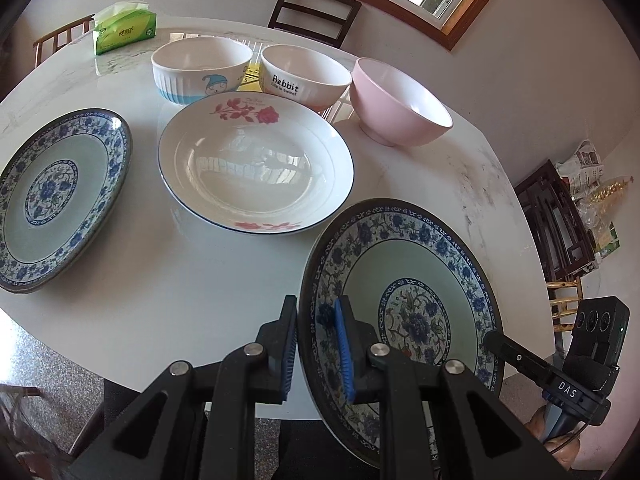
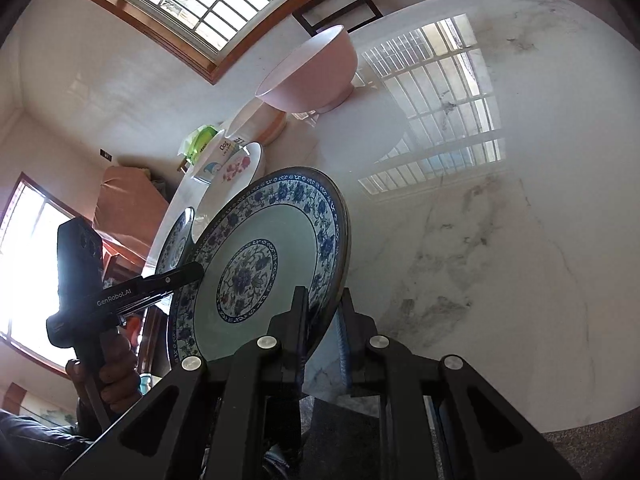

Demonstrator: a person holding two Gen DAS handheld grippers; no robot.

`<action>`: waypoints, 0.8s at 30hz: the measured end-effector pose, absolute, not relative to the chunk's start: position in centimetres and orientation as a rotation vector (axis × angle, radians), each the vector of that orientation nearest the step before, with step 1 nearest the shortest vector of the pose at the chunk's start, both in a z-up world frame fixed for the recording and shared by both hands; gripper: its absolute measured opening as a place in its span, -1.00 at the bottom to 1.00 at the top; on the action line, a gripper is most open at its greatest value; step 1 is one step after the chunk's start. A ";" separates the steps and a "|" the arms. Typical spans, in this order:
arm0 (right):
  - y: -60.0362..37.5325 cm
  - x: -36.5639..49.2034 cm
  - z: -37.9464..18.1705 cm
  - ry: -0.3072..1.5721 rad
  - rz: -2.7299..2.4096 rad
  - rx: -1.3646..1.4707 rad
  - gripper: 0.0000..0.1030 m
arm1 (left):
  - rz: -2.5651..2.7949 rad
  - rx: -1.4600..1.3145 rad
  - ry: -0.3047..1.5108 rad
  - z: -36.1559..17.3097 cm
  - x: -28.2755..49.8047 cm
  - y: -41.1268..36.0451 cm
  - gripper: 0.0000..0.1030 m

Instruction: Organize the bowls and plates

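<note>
Both claws, left claw and right claw, clamp opposite rims of a blue-patterned plate, held tilted above the table. Its twin plate, the rose plate and three bowls beyond the rose plate sit unstacked, so sorting appears barely begun.

sunlit barred window, white walls

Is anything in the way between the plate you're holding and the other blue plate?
Nothing visible is. The held blue plate and the other blue plate have only bare table between them; the rose plate sits farther back.
</note>
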State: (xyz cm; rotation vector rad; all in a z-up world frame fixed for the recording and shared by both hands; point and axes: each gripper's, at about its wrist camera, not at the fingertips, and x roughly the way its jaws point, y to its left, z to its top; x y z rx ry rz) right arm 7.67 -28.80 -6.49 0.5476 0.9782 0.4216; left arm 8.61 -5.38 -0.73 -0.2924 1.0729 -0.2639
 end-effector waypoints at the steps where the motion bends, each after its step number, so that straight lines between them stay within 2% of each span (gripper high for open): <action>1: -28.4 7.7 -6.4 0.977 0.426 0.550 -0.72 | -0.259 -0.297 1.067 -0.6 8.5 -5.0 -0.64; 11: -23.5 8.7 -5.2 0.976 0.526 0.498 -0.72 | -0.137 -0.376 0.999 0.7 6.7 2.2 -0.64; 24: -13.1 14.1 -4.7 1.014 0.687 0.420 -0.72 | 0.051 -0.488 0.945 0.5 6.4 14.5 -0.64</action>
